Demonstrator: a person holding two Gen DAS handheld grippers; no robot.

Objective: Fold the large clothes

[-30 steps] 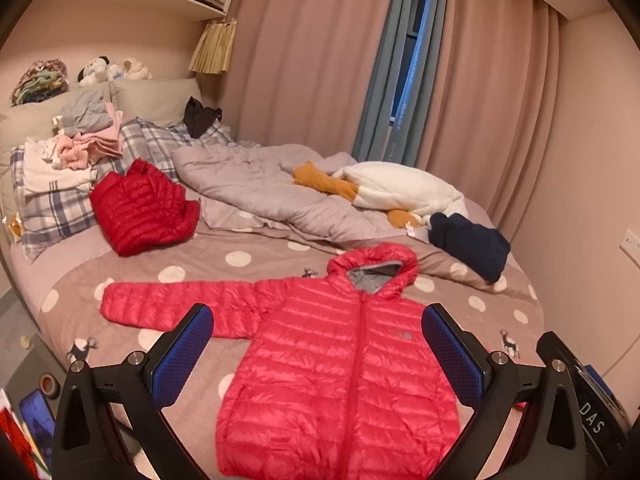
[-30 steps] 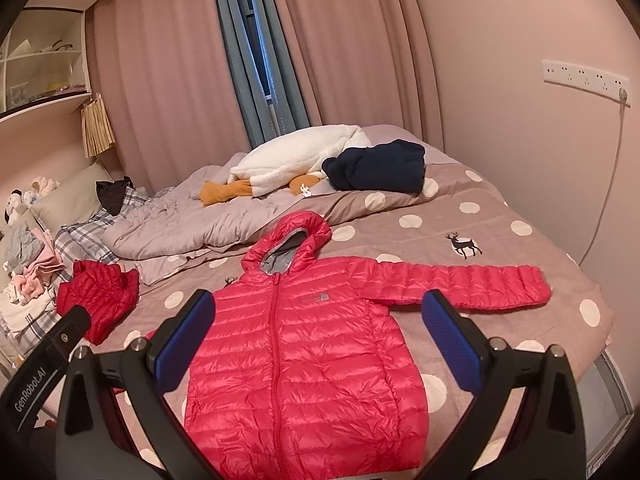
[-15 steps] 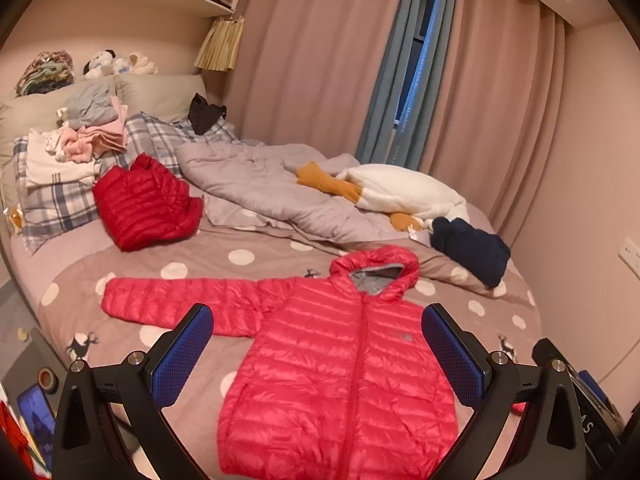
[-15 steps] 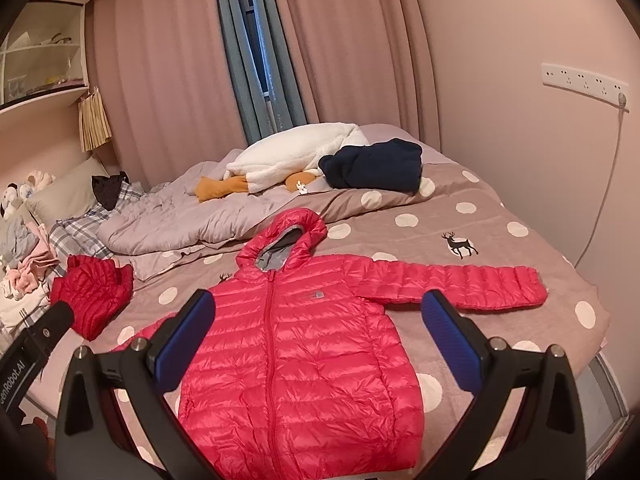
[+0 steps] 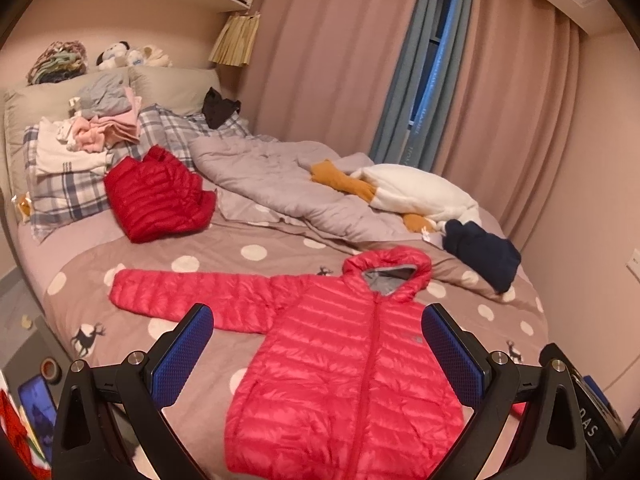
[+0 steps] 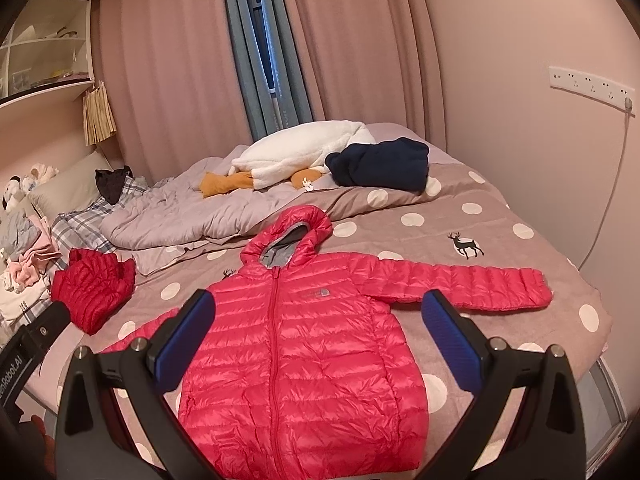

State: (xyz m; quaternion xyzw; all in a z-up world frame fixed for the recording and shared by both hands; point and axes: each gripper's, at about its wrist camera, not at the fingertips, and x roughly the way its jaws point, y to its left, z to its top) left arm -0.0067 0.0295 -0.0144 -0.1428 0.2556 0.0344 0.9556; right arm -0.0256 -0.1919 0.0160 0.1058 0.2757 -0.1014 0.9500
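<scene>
A pink-red hooded puffer jacket [image 5: 352,376] lies flat and zipped on the polka-dot bedspread [image 5: 132,256], sleeves spread out to both sides. It also shows in the right wrist view [image 6: 304,356]. My left gripper [image 5: 316,344] is open and empty, held above the jacket's lower left part. My right gripper [image 6: 320,332] is open and empty, held above the jacket's body. Neither touches the jacket.
A folded red puffer jacket [image 5: 156,196] lies near the plaid pillows [image 5: 60,196], with a stack of folded clothes [image 5: 92,132]. A crumpled grey duvet [image 5: 280,184], a plush goose [image 5: 412,192] and a navy garment [image 5: 480,252] lie at the back. Wall at right.
Both grippers have drifted slightly; the jacket sits a little further right in the left view. Nothing was grasped and the jacket has not moved on the bed.
</scene>
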